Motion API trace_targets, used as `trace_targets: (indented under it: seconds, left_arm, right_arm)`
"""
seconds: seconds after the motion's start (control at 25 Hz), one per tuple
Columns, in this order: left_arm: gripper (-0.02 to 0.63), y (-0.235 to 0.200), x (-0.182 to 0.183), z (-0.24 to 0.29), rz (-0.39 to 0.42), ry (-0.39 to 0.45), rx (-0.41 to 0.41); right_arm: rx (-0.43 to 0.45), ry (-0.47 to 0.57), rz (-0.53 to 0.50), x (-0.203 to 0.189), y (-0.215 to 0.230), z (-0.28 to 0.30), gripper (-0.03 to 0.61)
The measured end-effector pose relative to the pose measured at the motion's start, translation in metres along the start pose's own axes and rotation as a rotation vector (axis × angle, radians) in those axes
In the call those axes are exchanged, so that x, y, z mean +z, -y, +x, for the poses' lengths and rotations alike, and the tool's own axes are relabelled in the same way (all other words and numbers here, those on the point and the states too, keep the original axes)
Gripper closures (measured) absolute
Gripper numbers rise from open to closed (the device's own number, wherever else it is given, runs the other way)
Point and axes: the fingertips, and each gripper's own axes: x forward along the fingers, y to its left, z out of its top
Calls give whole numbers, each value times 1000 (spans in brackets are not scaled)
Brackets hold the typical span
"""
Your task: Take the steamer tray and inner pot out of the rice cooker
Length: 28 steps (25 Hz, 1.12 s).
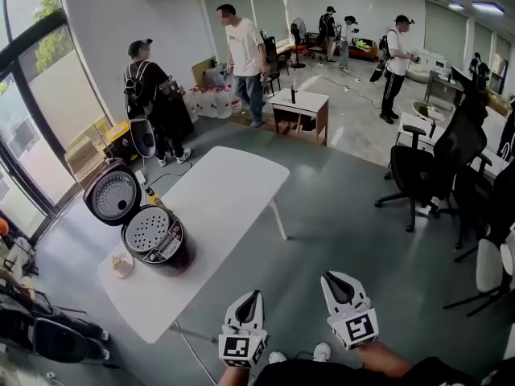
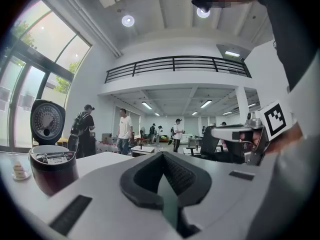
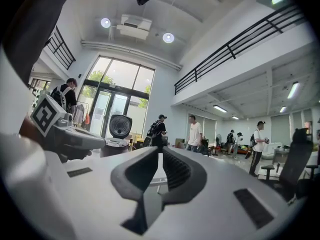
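On a white table (image 1: 233, 191) in a large open room stands a dark cooker (image 1: 153, 244), near the table's left end as the head view shows it. Its lid (image 1: 113, 195) is swung up and open. A round tray (image 1: 149, 230) full of small holes sits in the cooker's mouth. The pot cannot be seen; it presumably lies under the tray. A small pale item (image 1: 121, 265) rests on the table just beside the cooker.

At the bottom of the head view, the left tool (image 1: 249, 300) and the right tool (image 1: 334, 282) are held side by side over the floor, well apart from the cooker. Each tool's own view shows its jaws pressed together with nothing between them: the left tool (image 2: 161, 171) looks across the table with the cooker (image 2: 52, 169) off to its left, and the right tool (image 3: 161, 164) has the cooker (image 3: 117, 134) in the distance.

Judging by this, only the lid is out of the way. Neither lift has begun: the tray needs to come out first, then the pot.
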Motion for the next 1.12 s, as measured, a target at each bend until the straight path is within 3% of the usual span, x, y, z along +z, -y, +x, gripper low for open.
trace_targets:
  seconds: [0.2, 0.28, 0.4, 0.48, 0.68, 0.8, 0.92, 1.12]
  left_arm:
    - [617, -27, 3, -7, -3, 6, 39]
    - [613, -37, 4, -12, -9, 8, 52]
    - [576, -54, 4, -20, -21, 17, 80]
    - [514, -66, 5, -26, -28, 26, 98]
    - [173, -111, -8, -39, -36, -18, 197]
    - [24, -141, -7, -52, -71, 11, 297]
    - [20, -163, -6, -57, -83, 32, 350]
    - [20, -195, -8, -50, -79, 14, 427]
  right_arm:
    - [4, 5, 11, 6, -17, 19, 466]
    - [1, 6, 10, 8, -22, 25, 364]
    - [-6, 23, 3, 11, -29, 37, 275]
    - [-10, 43, -3, 15, -37, 45, 230]
    - [15, 64, -9, 22, -66, 71, 105]
    - [56, 53, -17, 21, -80, 91, 28]
    - [86, 40, -1, 14, -88, 113, -9]
    - [164, 81, 20, 12, -95, 168, -14]
